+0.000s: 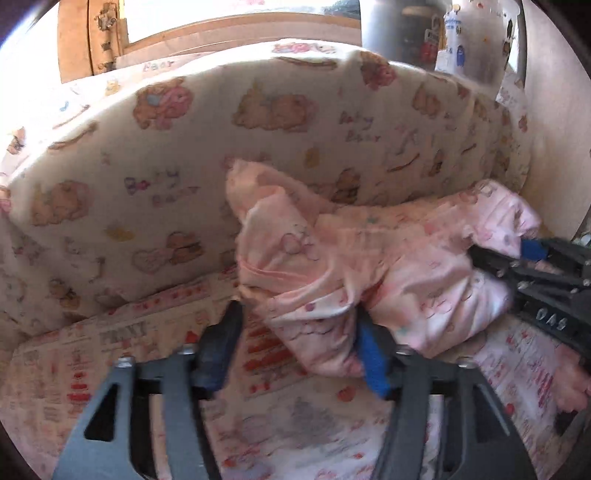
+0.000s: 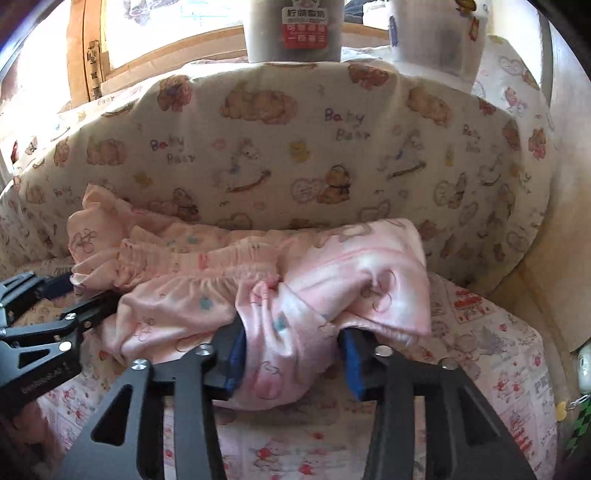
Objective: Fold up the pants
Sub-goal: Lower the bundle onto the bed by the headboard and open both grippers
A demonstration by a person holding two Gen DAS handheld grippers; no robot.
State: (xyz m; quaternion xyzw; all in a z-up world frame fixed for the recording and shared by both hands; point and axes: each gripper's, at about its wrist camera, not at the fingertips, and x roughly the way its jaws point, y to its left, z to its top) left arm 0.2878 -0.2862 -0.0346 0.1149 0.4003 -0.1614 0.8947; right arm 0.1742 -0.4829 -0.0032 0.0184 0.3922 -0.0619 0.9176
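Note:
Pale pink printed pants (image 1: 332,258) lie bunched on the patterned sheet (image 1: 147,350), against a bear-print cushion (image 1: 184,147). My left gripper (image 1: 297,354) is open around one end of the bundle: the cloth brushes the blue right pad, and the left pad stands apart from it. In the right wrist view the gathered elastic waistband (image 2: 184,258) runs leftward across the pants (image 2: 351,266). My right gripper (image 2: 293,358) straddles a fold of cloth that fills most of the gap, with its pads loose on it. The left gripper (image 2: 55,299) shows at the left edge of that view.
The tall cushion (image 2: 295,147) walls off the back. A grey canister with a red label (image 2: 295,29) and a white bottle (image 2: 436,37) stand behind it. A beige wall (image 2: 569,221) closes the right side. A wooden frame (image 1: 74,37) rises at the back left.

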